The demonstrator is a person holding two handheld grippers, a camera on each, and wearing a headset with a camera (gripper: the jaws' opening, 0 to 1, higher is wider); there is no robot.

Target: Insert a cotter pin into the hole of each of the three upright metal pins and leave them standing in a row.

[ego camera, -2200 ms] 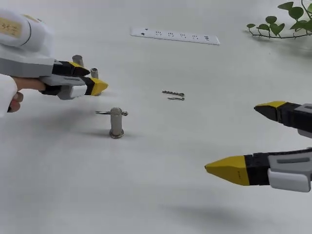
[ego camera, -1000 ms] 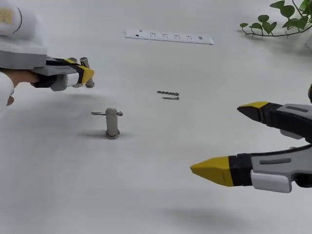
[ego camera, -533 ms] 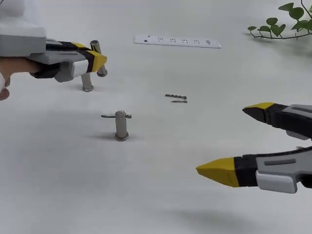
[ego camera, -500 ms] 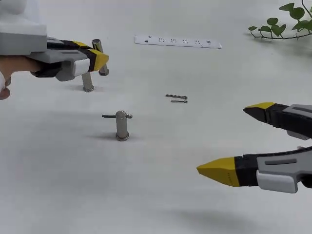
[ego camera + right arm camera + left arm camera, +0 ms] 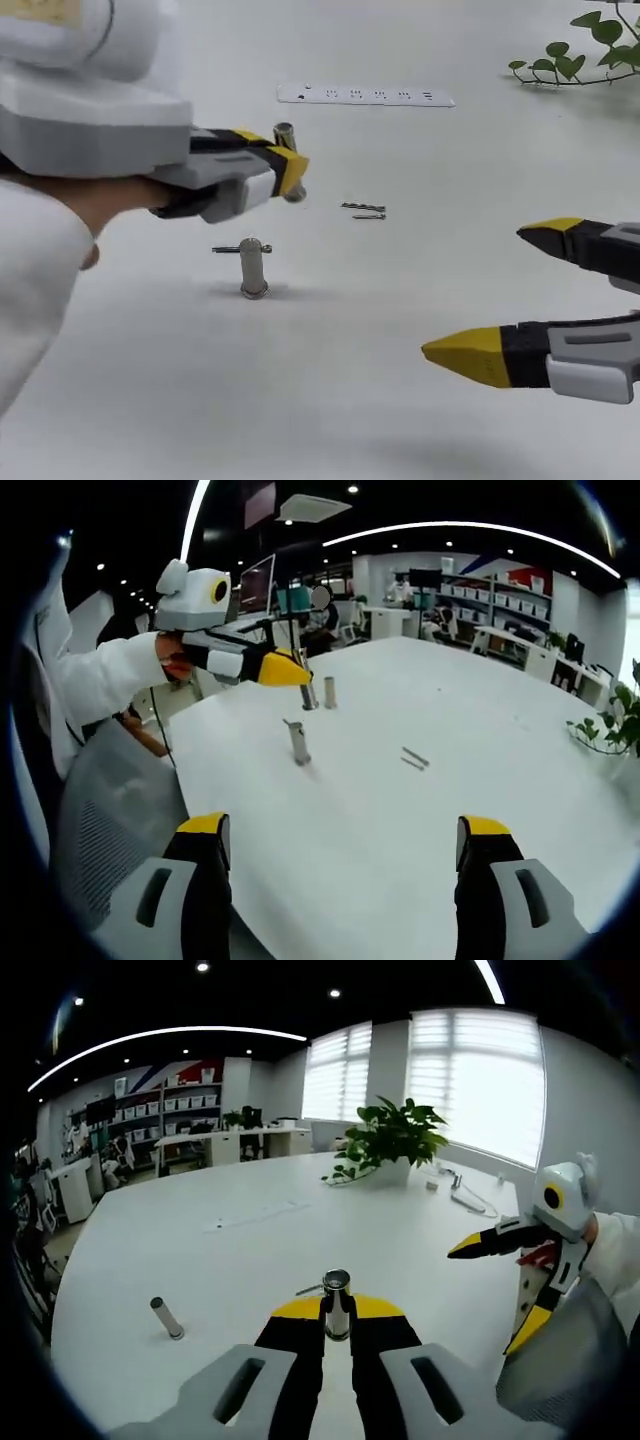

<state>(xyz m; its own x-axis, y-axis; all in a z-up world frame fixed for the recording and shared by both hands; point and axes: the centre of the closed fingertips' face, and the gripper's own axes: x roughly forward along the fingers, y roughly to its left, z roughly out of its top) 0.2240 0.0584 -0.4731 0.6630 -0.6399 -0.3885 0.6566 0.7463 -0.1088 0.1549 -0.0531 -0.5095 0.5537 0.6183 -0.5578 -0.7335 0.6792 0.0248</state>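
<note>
Left hand-held gripper point(image 5: 337, 1312) clamps a metal pin point(image 5: 336, 1286); right hand-held gripper point(image 5: 341, 838) gapes.

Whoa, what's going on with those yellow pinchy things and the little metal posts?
A person works two hand-held grippers over a white table. The left claw is shut on one upright grey metal pin. A second metal pin with a cotter pin through it stands nearby, and a third bare pin stands apart. Two loose wire cotter pins lie on the table. The right claw hangs open, holding nothing.
</note>
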